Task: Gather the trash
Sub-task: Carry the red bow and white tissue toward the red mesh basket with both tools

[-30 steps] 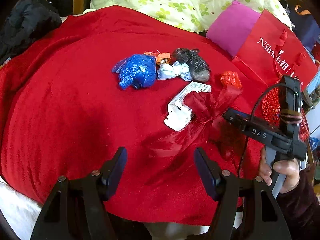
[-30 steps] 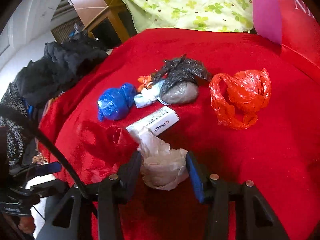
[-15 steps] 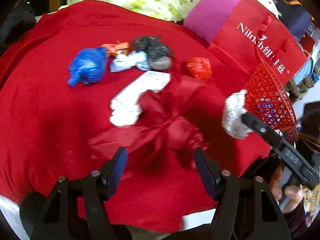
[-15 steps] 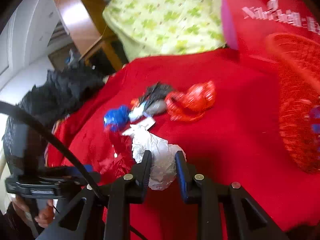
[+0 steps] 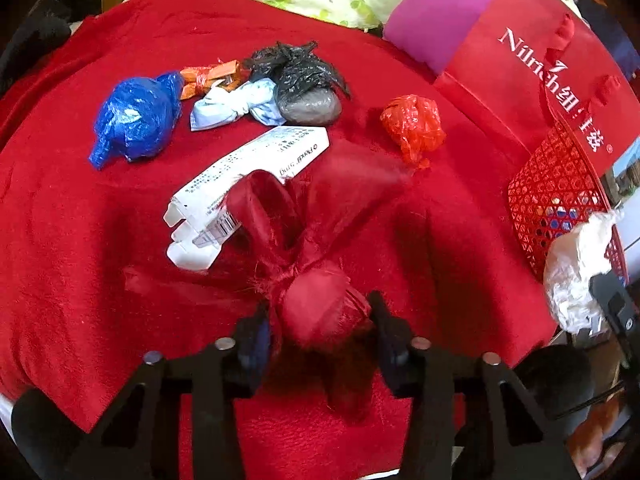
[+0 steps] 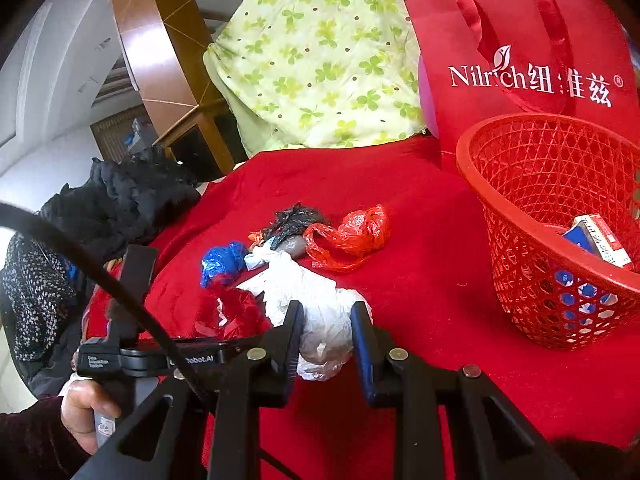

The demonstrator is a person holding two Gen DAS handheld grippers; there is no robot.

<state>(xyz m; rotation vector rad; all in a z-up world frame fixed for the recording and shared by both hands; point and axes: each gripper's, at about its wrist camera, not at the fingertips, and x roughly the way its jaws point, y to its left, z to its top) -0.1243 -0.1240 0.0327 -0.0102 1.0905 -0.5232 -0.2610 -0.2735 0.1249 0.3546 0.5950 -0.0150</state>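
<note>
Change since earlier: your left gripper (image 5: 318, 330) has closed in on the red ribbon bow (image 5: 308, 272), which was lying loose on the cloth; your right gripper (image 6: 324, 332) has carried the white wad (image 6: 320, 312) off the cloth toward the basket (image 6: 516, 216).
Left gripper: you are pinching the bow's knotted end between both fingers; its loops are trailing over the white carton (image 5: 248, 172).
Right gripper: you are clamping the white wad, holding it above the red cloth (image 6: 420, 240), left of the basket and not yet over its rim.
Basket: it is standing at the cloth's edge, in front of the red bag (image 6: 520, 64), already holding small boxes.
Left on cloth: blue bag (image 5: 134, 118), orange wrapper (image 5: 208, 76), pale wrapper (image 5: 236, 106), black bag (image 5: 300, 80), orange-red bag (image 5: 414, 126).
</note>
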